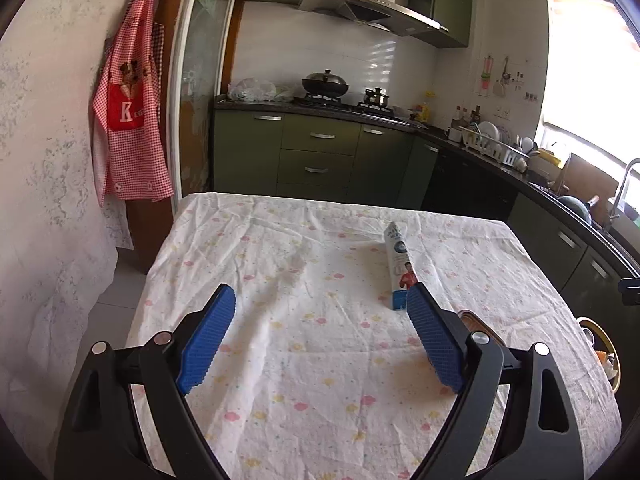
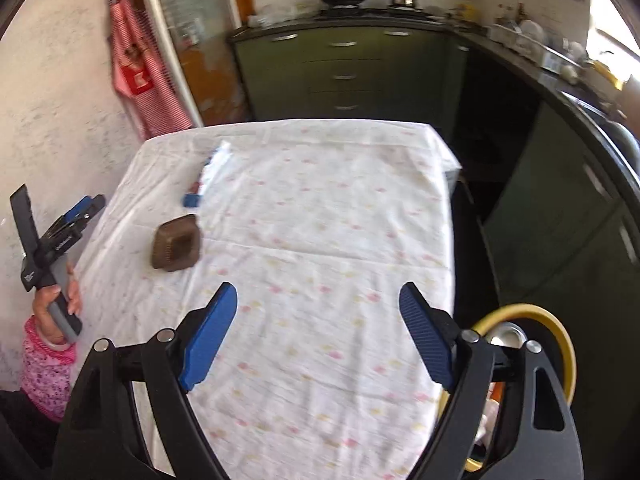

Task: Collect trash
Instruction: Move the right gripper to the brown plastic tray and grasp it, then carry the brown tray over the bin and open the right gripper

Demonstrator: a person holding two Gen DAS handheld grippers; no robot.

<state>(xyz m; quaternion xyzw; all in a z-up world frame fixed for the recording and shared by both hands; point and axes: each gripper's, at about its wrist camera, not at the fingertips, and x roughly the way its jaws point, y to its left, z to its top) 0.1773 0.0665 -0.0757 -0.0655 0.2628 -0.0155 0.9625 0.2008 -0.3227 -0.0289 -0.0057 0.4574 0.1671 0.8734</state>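
Note:
A white toothpaste tube [image 1: 397, 262] with a blue cap lies on the flowered tablecloth [image 1: 312, 344], just beyond my left gripper's right finger; it also shows in the right wrist view [image 2: 208, 174]. A brown square container [image 2: 176, 245] sits on the cloth near the table's left side. My left gripper [image 1: 320, 300] is open and empty above the table; it shows at the left edge of the right wrist view [image 2: 86, 206]. My right gripper [image 2: 318, 298] is open and empty over the near right part of the table. A yellow-rimmed bin [image 2: 560, 344] with trash inside stands at the table's right.
Green kitchen cabinets [image 1: 316, 156] and a dark counter with a stove run behind and to the right of the table. A red checked apron [image 1: 128, 120] hangs on the left wall. The bin's rim also shows in the left wrist view [image 1: 604, 344].

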